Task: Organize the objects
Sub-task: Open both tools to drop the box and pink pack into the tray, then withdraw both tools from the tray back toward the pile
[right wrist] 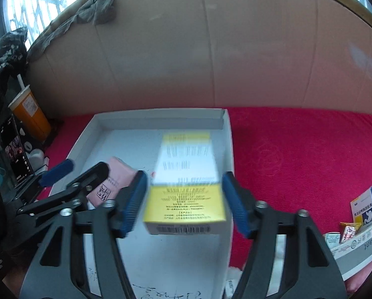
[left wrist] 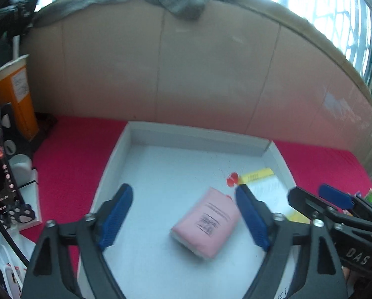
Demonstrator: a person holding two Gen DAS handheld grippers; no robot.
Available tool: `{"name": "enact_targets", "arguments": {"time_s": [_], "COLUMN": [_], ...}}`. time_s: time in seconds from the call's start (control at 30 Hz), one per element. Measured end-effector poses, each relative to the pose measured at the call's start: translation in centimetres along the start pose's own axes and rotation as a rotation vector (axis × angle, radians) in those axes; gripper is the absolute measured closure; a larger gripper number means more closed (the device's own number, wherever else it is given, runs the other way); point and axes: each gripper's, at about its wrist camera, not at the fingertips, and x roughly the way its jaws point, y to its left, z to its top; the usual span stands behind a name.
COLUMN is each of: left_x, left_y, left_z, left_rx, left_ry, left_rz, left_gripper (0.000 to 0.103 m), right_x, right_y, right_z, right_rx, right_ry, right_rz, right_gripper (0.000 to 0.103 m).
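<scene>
Left gripper [left wrist: 183, 214]: spread wide, empty, poised over the pink packet [left wrist: 206, 224].
Pink packet: lay flat in the white tray [left wrist: 116, 159], toward its left half.
Yellow box [right wrist: 186, 182]: sat in the tray against the right wall, between the right gripper's pads.
Right gripper [right wrist: 183, 201]: wide apart, neither pad touching the box.
Loose items [right wrist: 362, 211]: well apart on the red cloth [right wrist: 298, 154], not yet sorted.
Risk: the two grippers sat close together; a careless reach could clip one another or nudge the box askew.
</scene>
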Motion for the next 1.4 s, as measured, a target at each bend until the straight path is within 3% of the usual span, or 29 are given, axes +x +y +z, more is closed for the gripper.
{"name": "enact_targets", "arguments": {"time_s": [0.03,0.1,0.33,0.6,0.73,0.93,1.23,1.4], "left_x": [-0.6,-1.8,-6.2,-9.9,-10.3,-11.4,-11.8,-11.6], "left_y": [0.3,0.8,0.4,-1.5,-2.8,-5.0,-6.3,-7.9], "left_z": [-0.1,-0.4,-0.1,-2.6,-2.9,-3.6,-4.3,-4.7], "left_rx": [-0.018,-0.051,-0.086,-0.102,-0.067,0.010,0.040,0.082], "left_ry": [-0.025,-0.074,-0.184,-0.253,-0.207,-0.214,-0.172,-0.150], "left_rz": [0.009,0.008,-0.059,-0.188,-0.243,-0.227,-0.250,-0.266], "left_gripper": [0.000,0.000,0.000,0.000,0.000,0.000,0.000,0.000], "right_x": [-0.4,-1.4,-6.2,-12.5,-14.8,-17.9,-24.8,-27.5], "right_y": [-0.3,-0.7,-0.3,-4.0,-5.9,-8.4,-11.8,-14.9], "right_z": [0.1,0.1,-1.4,-5.2,-6.8,-7.6,-8.7,-9.4], "right_rx": [0.012,0.025,-0.015,0.029,0.060,0.116,0.138,0.177], "right_ry": [-0.012,-0.028,-0.129,-0.220,-0.287,-0.363,-0.563,-0.621], "right_rz": [0.012,0.023,0.050,0.119,0.099,0.089,0.040,-0.042], "right_gripper": [0.014,0.007,0.007,0.000,0.000,0.000,0.000,0.000]}}
